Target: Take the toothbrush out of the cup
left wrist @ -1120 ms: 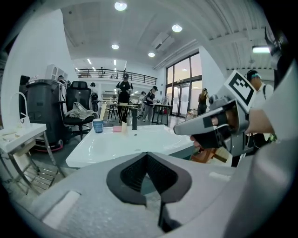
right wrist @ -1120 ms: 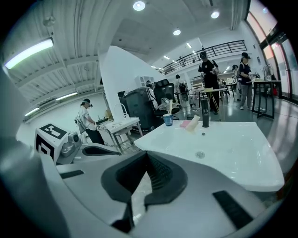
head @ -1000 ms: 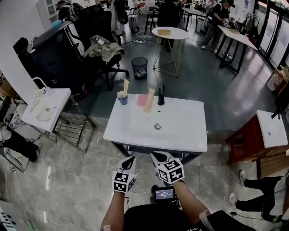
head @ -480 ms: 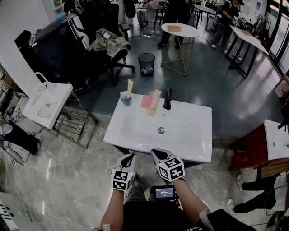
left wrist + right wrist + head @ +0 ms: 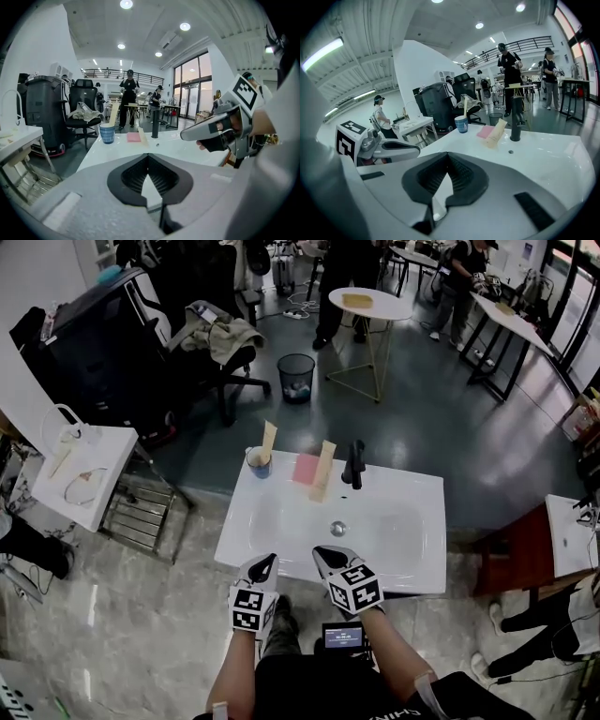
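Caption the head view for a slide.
Left gripper and right gripper, jaws shut, hover at the sink's near edge; toothbrush stands in the cup far left.

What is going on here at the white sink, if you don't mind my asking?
A person holds a two-jaw gripper in each hand at the near edge of a white sink. The left gripper and the right gripper are both shut, empty and touching nothing. The toothbrush stands in the blue cup at the sink's far left corner, well beyond them, so taking it out has not begun.
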Demonstrator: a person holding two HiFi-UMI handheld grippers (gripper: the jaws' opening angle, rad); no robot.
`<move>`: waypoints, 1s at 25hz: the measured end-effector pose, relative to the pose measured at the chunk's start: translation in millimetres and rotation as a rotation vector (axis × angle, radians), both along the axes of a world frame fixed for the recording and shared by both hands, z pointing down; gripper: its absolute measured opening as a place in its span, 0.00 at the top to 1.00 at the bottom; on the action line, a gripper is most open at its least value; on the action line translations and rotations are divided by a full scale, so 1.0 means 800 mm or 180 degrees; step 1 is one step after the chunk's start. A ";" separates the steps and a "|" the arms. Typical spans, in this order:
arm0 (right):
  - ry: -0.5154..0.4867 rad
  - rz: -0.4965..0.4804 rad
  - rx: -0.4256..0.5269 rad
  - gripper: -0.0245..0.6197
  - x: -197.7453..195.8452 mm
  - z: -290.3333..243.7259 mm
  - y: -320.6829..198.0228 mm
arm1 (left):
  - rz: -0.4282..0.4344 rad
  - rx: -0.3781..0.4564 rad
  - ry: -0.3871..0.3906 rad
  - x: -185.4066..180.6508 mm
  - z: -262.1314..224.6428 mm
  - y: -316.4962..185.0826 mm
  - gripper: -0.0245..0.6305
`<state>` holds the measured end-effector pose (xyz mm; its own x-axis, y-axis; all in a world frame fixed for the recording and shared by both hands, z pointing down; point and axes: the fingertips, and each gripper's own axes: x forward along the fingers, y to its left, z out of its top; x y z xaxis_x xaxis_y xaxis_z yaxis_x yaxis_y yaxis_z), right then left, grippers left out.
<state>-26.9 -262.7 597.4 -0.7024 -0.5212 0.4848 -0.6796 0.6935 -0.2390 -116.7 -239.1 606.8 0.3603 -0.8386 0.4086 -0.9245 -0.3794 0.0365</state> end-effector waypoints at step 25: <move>0.0041 0.0425 -0.0076 0.95 -0.110 -0.002 -0.158 | 0.0440 -0.0059 0.0091 -0.108 0.002 -0.177 0.95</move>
<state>-114.9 -389.3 595.9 -0.6212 -0.5977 0.5068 -0.7686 0.5910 -0.2451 -202.9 -380.7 608.7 0.4838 -0.7725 0.4114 -0.8619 -0.5022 0.0704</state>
